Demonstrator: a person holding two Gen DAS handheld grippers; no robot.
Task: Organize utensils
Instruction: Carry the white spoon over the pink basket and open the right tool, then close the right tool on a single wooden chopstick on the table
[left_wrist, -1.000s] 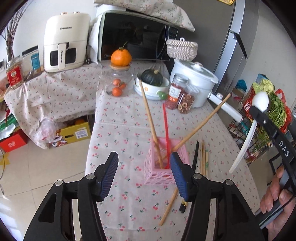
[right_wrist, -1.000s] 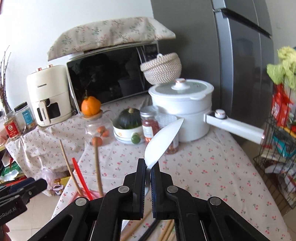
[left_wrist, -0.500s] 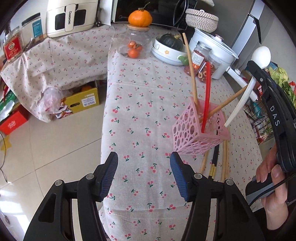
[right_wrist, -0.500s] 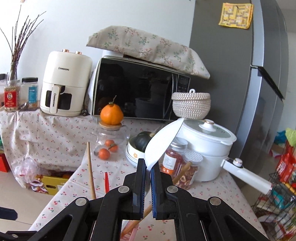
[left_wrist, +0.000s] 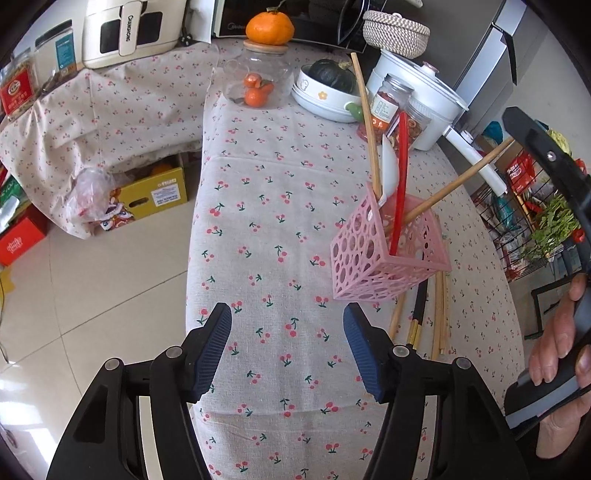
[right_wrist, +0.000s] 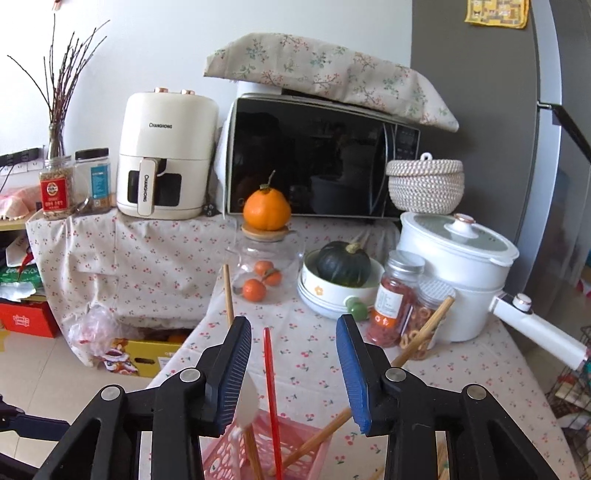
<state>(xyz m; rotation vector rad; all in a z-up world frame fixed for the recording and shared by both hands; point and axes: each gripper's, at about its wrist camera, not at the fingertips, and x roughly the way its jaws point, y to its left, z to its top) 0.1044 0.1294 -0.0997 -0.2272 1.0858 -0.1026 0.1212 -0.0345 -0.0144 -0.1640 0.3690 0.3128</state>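
A pink perforated basket (left_wrist: 388, 254) stands on the cherry-print tablecloth (left_wrist: 273, 206). It holds two wooden sticks, a red utensil (left_wrist: 400, 181) and a white spoon (left_wrist: 389, 171). Several chopsticks (left_wrist: 432, 317) lie on the cloth beside and behind the basket. My left gripper (left_wrist: 288, 343) is open and empty, low near the table's front end, left of the basket. My right gripper (right_wrist: 293, 373) is open and empty directly above the basket (right_wrist: 266, 450); the white spoon (right_wrist: 245, 400) stands just below its left finger and the red utensil (right_wrist: 271, 387) between the fingers.
At the far end stand a glass jar with oranges (left_wrist: 256, 79), a bowl with a dark squash (left_wrist: 327, 90), two jars (left_wrist: 388, 107) and a white pot (left_wrist: 424, 96). An air fryer (right_wrist: 166, 155) and microwave (right_wrist: 317, 155) stand behind. A wire rack (left_wrist: 532, 221) is right of the table.
My right gripper has opened and let go of the white spoon, which now stands in the pink basket. My left gripper has drawn back towards the table's front end.
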